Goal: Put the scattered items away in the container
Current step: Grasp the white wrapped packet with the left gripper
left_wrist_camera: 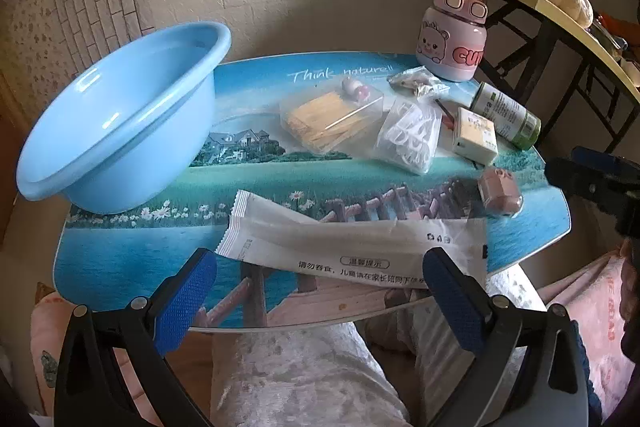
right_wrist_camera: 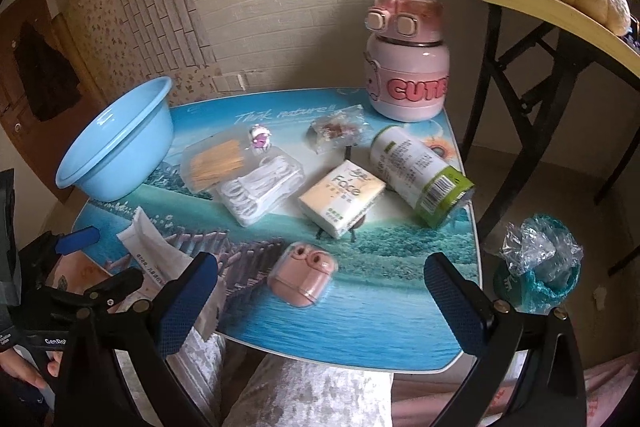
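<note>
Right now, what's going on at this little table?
A seated person holds a claw in each hand over the table; the left claw and right claw are both open and empty. The blue basin holds nothing yet. The white packet, pink case, tissue pack, green can and other small items lie scattered.

- The left gripper point(left_wrist_camera: 320, 291) hung wide open over the near edge of the table point(left_wrist_camera: 132, 259), nothing between its blue pads point(left_wrist_camera: 186, 301).
- A long white packet point(left_wrist_camera: 352, 247) lay just beyond the fingertips.
- The blue basin point(left_wrist_camera: 120, 115) sat tilted at the far left.
- Bagged toothpicks point(left_wrist_camera: 324, 123), floss picks point(left_wrist_camera: 408, 135), a tissue pack point(left_wrist_camera: 476, 135), a green-capped bottle point(left_wrist_camera: 506, 115), a pink case point(left_wrist_camera: 500, 195) and a pink flask point(left_wrist_camera: 452, 35) crowded the right side.
</note>
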Tool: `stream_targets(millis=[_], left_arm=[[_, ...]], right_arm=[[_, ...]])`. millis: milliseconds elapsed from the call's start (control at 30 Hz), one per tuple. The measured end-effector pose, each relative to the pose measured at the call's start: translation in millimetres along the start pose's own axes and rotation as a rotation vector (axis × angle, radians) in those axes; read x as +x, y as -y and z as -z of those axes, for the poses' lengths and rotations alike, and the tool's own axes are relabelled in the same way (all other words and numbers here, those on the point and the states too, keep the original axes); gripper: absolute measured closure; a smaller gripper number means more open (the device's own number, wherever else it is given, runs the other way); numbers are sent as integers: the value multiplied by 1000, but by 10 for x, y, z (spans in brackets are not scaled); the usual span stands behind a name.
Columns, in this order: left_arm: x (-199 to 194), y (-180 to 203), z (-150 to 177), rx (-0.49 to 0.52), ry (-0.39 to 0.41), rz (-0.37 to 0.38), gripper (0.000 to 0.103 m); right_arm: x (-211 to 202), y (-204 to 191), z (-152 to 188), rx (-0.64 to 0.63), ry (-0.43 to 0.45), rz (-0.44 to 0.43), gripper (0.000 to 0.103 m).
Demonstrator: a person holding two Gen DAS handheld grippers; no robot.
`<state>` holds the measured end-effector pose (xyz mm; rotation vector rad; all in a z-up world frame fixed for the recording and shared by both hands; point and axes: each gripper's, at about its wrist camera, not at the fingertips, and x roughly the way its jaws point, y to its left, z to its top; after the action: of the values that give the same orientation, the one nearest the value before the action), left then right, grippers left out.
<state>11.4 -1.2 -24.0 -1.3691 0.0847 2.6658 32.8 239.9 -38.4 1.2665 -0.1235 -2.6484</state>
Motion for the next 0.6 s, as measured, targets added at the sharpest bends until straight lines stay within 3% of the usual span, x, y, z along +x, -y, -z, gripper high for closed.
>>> stream_targets(millis=[367,600], left_arm=[[102,-51,38,64,-17,-3,0],[42,125,46,312,25,32,0]], right_arm=[[45,111,7,22,-9,12,0],[59,212,4,31,-15,33,0]])
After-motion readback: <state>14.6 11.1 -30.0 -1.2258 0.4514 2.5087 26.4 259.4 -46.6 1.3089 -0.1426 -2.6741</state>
